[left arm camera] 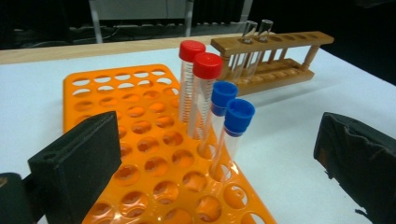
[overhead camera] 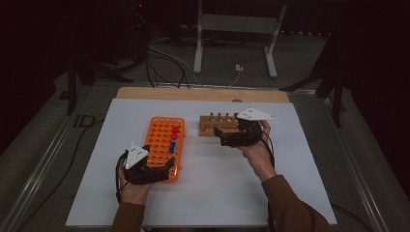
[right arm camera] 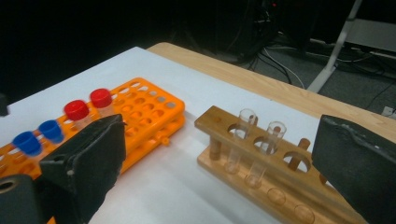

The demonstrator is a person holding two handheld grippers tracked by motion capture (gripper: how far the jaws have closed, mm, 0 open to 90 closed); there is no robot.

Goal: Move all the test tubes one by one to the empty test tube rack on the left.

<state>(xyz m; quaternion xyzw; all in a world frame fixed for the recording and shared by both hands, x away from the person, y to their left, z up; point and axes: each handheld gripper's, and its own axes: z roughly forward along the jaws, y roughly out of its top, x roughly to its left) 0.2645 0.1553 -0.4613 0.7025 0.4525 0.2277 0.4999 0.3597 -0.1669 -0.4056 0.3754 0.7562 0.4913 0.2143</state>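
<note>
Left gripper (left arm camera: 219, 154): jaws wide apart, nothing between the pads. Directly ahead, between the jaw lines, four capped tubes standing upright in the orange rack (left arm camera: 140, 154), long axes vertical. Nearest: blue-capped tube (left arm camera: 238, 116), just beyond it a second blue-capped tube (left arm camera: 223, 95), then two red-capped tubes (left arm camera: 207, 66) in the same row, running away from the gripper. Count: two blue, two red. Rest of the rack holes unfilled.

Right gripper (right arm camera: 219, 154): jaws likewise spread wide, holding nothing. Ahead and slightly right of centre, wooden rack (right arm camera: 261, 163) with two uncapped glass tubes (right arm camera: 243, 135) upright in neighbouring holes near its close end; other holes vacant. Orange rack off to that gripper's left.

Judged: any move on a capped tube falls to the left gripper, being the nearer; the blue one at the front stands first in reach, approach level from the side across the vertical axis. Glass tubes lie nearer the right gripper (overhead camera: 232, 135).

Farther off: white table surface (overhead camera: 217, 193), wooden edge, dark floor with cables.
</note>
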